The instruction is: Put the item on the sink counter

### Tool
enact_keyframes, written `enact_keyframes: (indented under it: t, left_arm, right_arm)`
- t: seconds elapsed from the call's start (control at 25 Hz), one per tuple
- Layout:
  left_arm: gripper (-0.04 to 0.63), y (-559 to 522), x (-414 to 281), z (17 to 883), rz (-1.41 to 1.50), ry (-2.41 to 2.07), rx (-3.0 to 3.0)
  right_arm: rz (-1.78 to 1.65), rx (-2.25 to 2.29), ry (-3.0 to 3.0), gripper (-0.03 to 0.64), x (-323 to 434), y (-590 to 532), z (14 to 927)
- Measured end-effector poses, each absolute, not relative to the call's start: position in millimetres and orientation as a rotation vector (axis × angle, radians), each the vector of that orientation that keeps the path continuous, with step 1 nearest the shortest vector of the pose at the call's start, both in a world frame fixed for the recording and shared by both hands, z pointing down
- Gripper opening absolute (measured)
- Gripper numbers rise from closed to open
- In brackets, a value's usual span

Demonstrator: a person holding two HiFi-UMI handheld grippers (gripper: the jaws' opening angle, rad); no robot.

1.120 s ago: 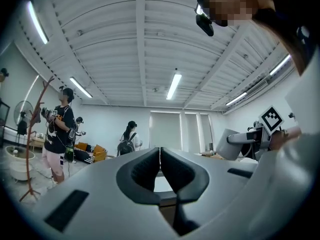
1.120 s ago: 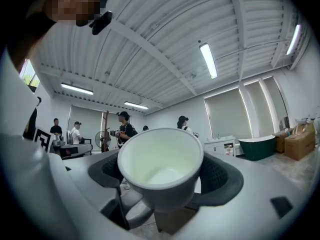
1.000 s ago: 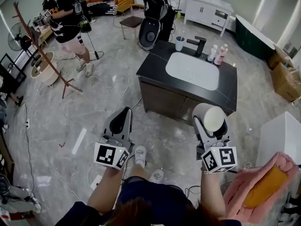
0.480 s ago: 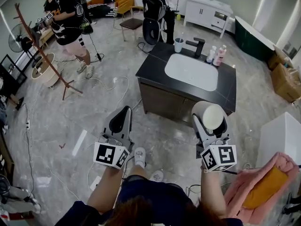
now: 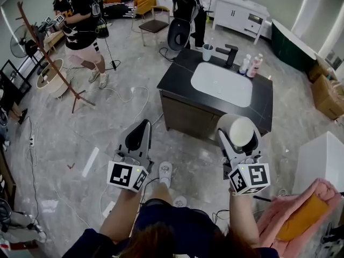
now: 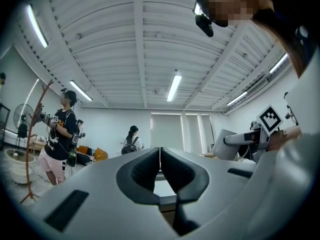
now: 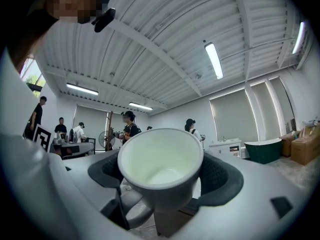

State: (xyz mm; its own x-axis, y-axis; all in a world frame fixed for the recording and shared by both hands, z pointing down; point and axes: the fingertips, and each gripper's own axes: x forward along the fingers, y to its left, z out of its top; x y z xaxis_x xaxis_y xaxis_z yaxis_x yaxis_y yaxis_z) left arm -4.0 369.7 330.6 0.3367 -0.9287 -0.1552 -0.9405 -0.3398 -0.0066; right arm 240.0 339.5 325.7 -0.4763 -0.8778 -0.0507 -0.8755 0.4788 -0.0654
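The person stands on the floor in front of the counter (image 5: 178, 73), and the task's thing, a white cup (image 7: 160, 164), is not on it yet. The cup is in the right gripper (image 5: 240, 135), whose jaws are clenched on the two sides of its wall. It hangs in the air in front of the counter's near edge, at its right end. The cup lies back, with its mouth turned to the person, so the right gripper view looks straight into it. Inside it looks empty, and this is probably why it can be carried tilted with no care about spilling. It will need to be turned upright before it is set down. The left gripper (image 5: 142, 128) has its jaws pressed together with nothing between them. It is held forward and low at the person's left side, well apart from the cup, and seems only to wait because one gripper is enough for this job. On the counter the basin (image 5: 221, 84) takes most of the top. A tap (image 5: 230, 52), a grey cup (image 5: 207, 51) and two bottles (image 5: 250, 64) stand along the far edge. The bare dark strips at the left and the front look like the easiest places to put the cup. Other people stand further back in the room, away from the counter's front.
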Motion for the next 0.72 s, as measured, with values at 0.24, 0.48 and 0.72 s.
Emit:
enact_keyframes:
  t: [0.24,0.48,0.72]
  left_arm:
    - [0.023,324.1,-12.9,339.1,0.207,1.735,-2.51]
    - [0.023,254.4,-35.9,342.9,0.226,1.717,-2.527]
    - [0.023,174.1,-66.2,335.9,0.245,1.685,-2.535]
  right_arm:
    - [-0.038,-1.564,2.658,0.448,223.7,300.2,332.2]
    - [-0.027,-1.584,2.651,0.448,199.0,234.7,332.4]
    - [-0.011,-1.596,2.634,0.448,166.1,160.0,327.0]
